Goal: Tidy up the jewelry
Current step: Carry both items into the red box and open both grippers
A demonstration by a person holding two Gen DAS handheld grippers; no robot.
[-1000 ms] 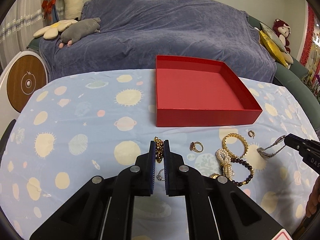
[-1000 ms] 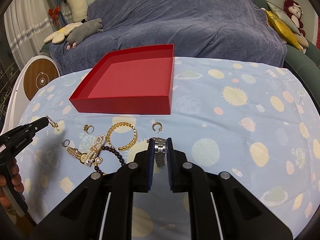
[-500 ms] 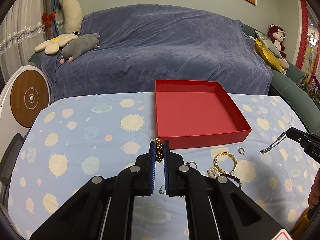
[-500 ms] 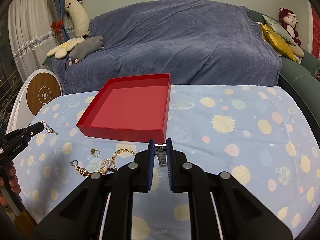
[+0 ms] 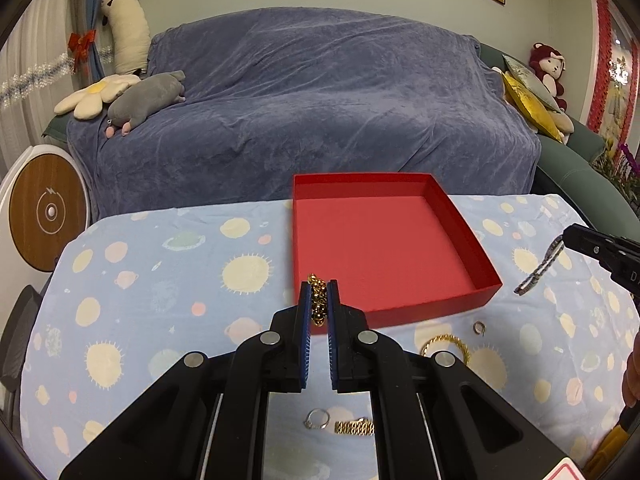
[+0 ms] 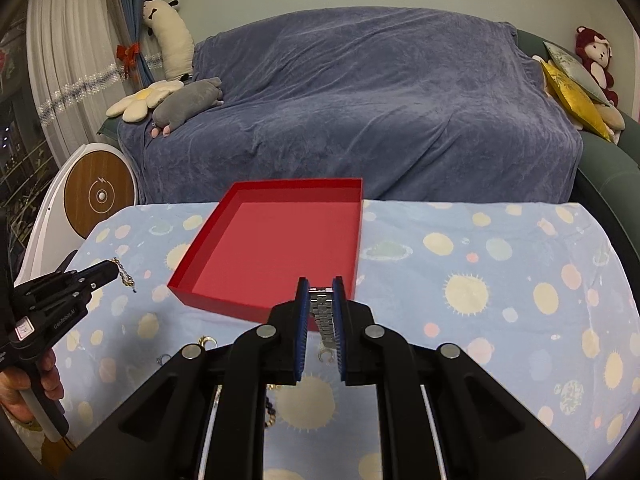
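1. Left gripper [image 5: 319, 304] is clenched on a gold bead chain [image 5: 317, 300], held in the air over the near edge of the red tray [image 5: 486, 270].
2. Right gripper [image 6: 321, 308] is clenched on a silver link watch band [image 6: 324, 318], hanging just short of the tray's near wall.
3. Tray sits on the planet-print tablecloth [image 5: 160, 280].
4. On the cloth near the tray: gold bangle [image 5: 444, 344], small hoop [image 5: 479, 327], ring [image 5: 317, 419], gold link strap [image 5: 355, 427].
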